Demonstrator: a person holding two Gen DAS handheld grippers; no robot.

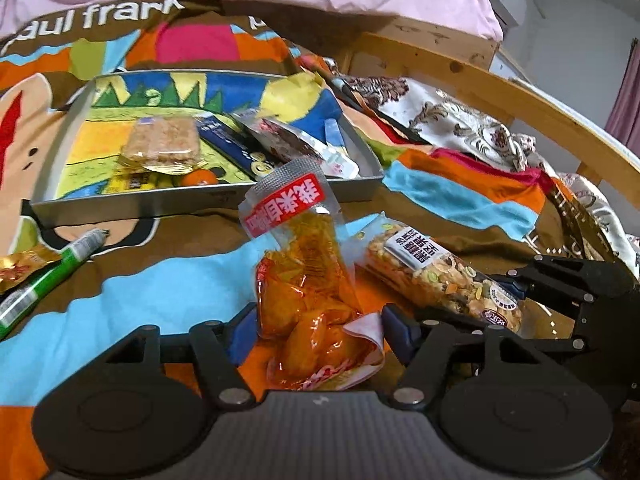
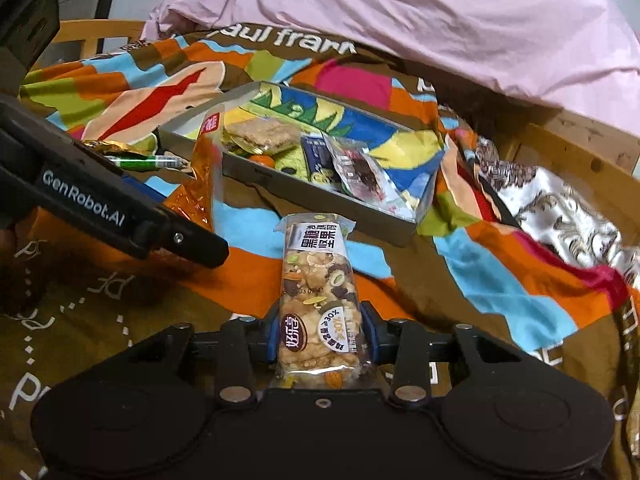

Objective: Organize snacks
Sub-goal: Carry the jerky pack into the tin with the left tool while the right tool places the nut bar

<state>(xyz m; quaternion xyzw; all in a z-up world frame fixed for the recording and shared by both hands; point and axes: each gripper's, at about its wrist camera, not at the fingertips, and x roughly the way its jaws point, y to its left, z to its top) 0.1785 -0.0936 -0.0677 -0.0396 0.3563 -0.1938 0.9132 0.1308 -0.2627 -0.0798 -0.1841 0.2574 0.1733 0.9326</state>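
Note:
My left gripper (image 1: 320, 332) is shut on an orange snack packet (image 1: 308, 292) with a red label, which stands up from between the blue pads. In the right wrist view that packet (image 2: 204, 176) hangs lifted at the tip of the left gripper's black arm. My right gripper (image 2: 320, 332) is shut on a clear nut bar packet (image 2: 318, 292) with a black and white label; the left wrist view shows the same nut bar (image 1: 432, 276) just right of the orange packet. A metal tray (image 1: 200, 200) (image 2: 320, 208) lies beyond both and holds several snacks.
On the colourful bedspread left of the tray lie a green stick packet (image 1: 44, 280) and a gold wrapper (image 1: 20, 264). A pink blanket (image 2: 440, 20) is bunched behind the tray. A patterned cloth (image 1: 460, 128) and a wooden bed rail (image 1: 500, 80) border the right side.

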